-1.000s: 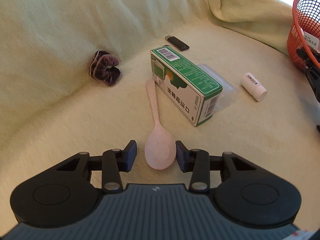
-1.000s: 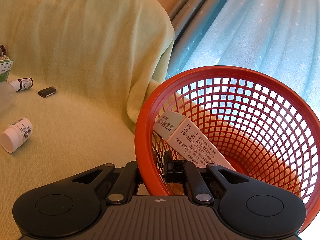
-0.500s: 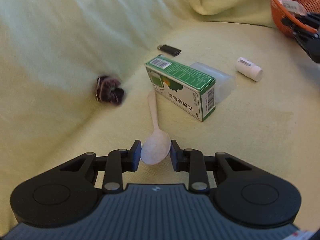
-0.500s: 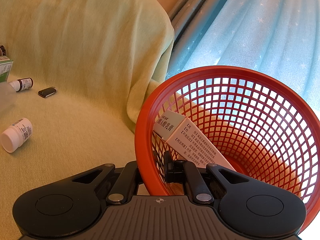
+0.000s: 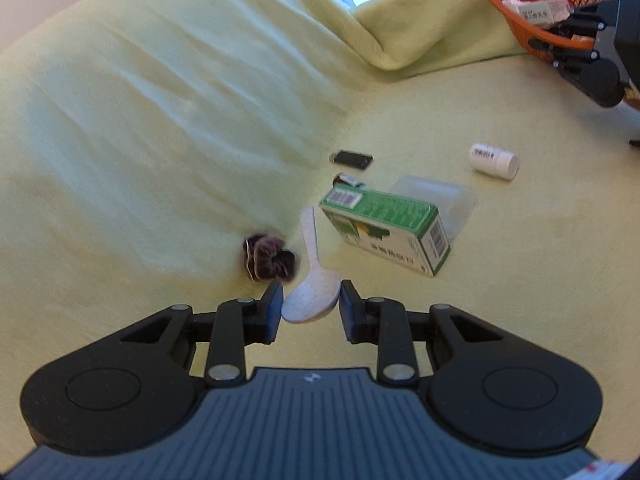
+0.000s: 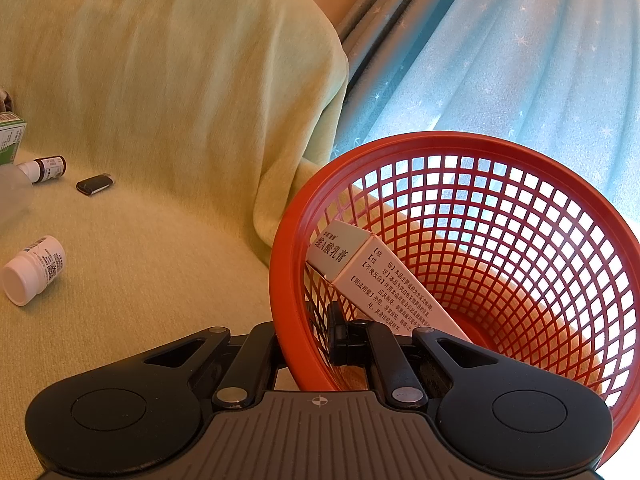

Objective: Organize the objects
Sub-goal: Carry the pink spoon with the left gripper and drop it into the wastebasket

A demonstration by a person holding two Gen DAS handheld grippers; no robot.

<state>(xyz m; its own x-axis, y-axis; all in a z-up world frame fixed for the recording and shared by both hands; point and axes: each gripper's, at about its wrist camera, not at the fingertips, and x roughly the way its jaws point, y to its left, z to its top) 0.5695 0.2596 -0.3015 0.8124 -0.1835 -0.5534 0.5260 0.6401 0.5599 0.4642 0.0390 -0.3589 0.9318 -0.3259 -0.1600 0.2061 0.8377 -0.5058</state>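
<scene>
My left gripper [image 5: 311, 304] is shut on the bowl of a pale pink spoon [image 5: 310, 276], whose handle points away above the yellow-green couch cover [image 5: 160, 140]. A purple scrunchie [image 5: 270, 258] lies just left of the spoon and a green medicine box [image 5: 386, 232] to its right. My right gripper [image 6: 316, 320] is shut on the near rim of the orange mesh basket [image 6: 280, 272], which is tilted and holds a white carton [image 6: 372, 276]. The basket [image 5: 520, 20] also shows far right in the left wrist view.
On the seat lie a black lighter [image 5: 354, 159], a white pill bottle [image 5: 494, 160], a clear plastic box [image 5: 440, 196] behind the green box, and a small brown bottle [image 6: 46, 168]. The couch back rises behind; a blue curtain [image 6: 500, 60] hangs beyond the basket.
My left gripper's jaws closed on the spoon's bowl, then rose and rolled with it, so the seat now looks tilted and farther away. The right gripper and basket kept still.
</scene>
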